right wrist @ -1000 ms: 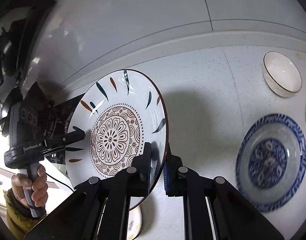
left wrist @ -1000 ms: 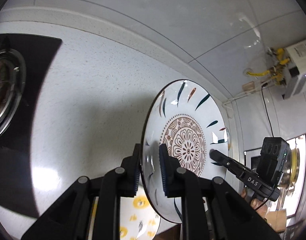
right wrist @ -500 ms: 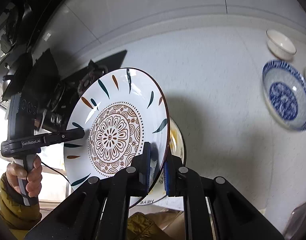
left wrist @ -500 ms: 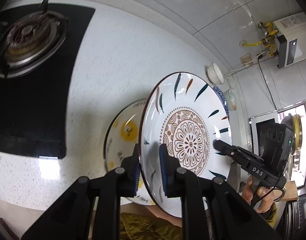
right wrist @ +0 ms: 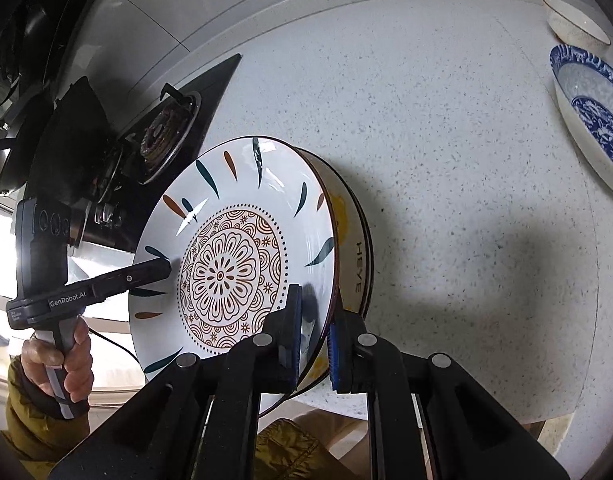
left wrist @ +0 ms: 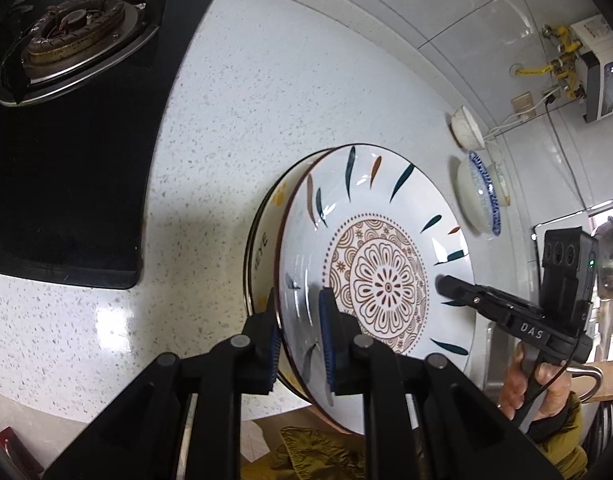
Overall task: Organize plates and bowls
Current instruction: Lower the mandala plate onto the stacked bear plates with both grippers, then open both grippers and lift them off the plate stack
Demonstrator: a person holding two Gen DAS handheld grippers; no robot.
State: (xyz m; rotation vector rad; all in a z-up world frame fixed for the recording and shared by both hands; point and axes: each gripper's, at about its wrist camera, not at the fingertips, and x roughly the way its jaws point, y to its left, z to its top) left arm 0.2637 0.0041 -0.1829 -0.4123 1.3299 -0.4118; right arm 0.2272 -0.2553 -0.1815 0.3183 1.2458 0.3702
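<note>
While tongs (left wrist: pixel 299 334) grip it, mandala plate (left wrist: pixel 380 264), over yellow-patterned plate (left wrist: pixel 266 236)

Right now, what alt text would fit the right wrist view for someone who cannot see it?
The right gripper and the left gripper clamp opposite rims of a mandala plate, over a yellow-patterned plate on a speckled counter. A gas stove lies beyond; a blue-and-white bowl sits far right.

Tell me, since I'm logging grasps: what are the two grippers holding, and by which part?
Both hold the mandala plate by its rim: the left gripper and the right gripper each have their jaws shut on opposite edges.
</note>
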